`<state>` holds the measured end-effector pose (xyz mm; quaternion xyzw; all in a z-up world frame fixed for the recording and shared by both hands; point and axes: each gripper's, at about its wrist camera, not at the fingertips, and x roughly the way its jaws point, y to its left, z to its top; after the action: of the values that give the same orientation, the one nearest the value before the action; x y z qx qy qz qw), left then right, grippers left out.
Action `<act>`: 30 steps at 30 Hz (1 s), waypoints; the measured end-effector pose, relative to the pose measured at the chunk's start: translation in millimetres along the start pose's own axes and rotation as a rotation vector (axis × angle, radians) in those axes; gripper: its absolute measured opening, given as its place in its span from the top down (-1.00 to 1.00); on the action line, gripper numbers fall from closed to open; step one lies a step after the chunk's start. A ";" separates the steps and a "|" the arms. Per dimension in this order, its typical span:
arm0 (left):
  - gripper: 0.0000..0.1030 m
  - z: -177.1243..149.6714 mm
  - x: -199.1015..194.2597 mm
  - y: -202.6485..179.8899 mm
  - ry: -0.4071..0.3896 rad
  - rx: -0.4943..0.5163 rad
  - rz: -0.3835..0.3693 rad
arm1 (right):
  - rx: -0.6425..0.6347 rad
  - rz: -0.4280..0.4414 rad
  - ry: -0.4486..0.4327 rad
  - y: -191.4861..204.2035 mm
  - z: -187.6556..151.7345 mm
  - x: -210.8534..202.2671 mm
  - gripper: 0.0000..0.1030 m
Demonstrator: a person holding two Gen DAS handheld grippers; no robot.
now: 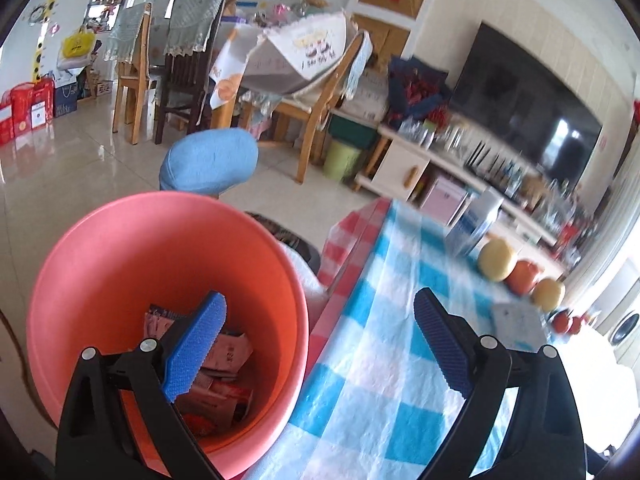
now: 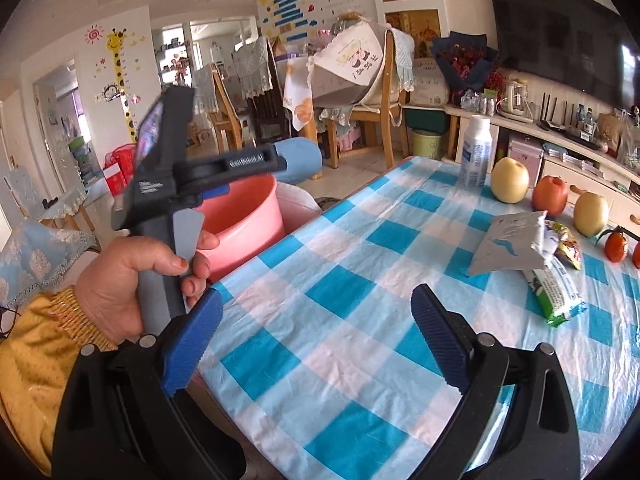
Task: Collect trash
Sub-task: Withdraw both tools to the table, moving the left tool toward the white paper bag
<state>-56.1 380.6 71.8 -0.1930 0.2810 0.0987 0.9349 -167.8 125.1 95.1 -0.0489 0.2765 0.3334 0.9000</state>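
A pink bucket stands beside the table's left edge and holds several crumpled wrappers at its bottom. My left gripper is open and empty, with one finger over the bucket's mouth and the other over the checked tablecloth. My right gripper is open and empty above the tablecloth. Far to its right lie a grey packet, a green-and-white wrapper and a colourful snack wrapper. The bucket shows behind a hand that holds the left tool's handle.
Pears, a red apple, small tomatoes and a white bottle line the table's far edge. A blue stool cushion sits behind the bucket. Wooden chairs, a green bin and a TV cabinet stand beyond.
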 end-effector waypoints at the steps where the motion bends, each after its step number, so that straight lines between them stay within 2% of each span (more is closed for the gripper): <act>1: -0.83 0.1 -1.1 -0.9 0.007 0.001 0.003 | -0.018 -0.008 -0.010 -1.0 -1.9 -3.8 -0.87; 4: -0.83 -3.4 -8.9 -2.7 -0.015 -0.024 -0.018 | -0.027 -0.023 -0.041 -5.9 -8.1 -16.5 -0.87; 6: -0.83 -5.9 -7.8 -7.1 0.003 -0.028 -0.042 | -0.027 -0.024 -0.058 -9.2 -9.8 -24.7 -0.87; 13: -0.83 -15.4 -2.4 -33.7 0.026 0.013 -0.123 | -0.033 -0.075 -0.139 -28.4 -2.7 -48.9 -0.92; 16: -0.82 -17.0 3.6 -50.0 0.039 0.040 -0.160 | -0.013 -0.128 -0.160 -45.3 -0.4 -56.7 -0.93; 27: -0.83 -35.0 17.6 -119.7 0.087 0.162 -0.290 | 0.245 -0.274 -0.141 -158.8 -13.8 -72.8 -0.93; 30: -0.83 -42.4 20.0 -140.1 0.110 0.207 -0.324 | 0.333 -0.276 -0.116 -187.8 -22.0 -73.5 -0.93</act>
<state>-19.2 237.5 70.8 -0.1435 0.3056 -0.0933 0.9367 -106.2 -68.2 97.5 0.0824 0.2664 0.1588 0.9471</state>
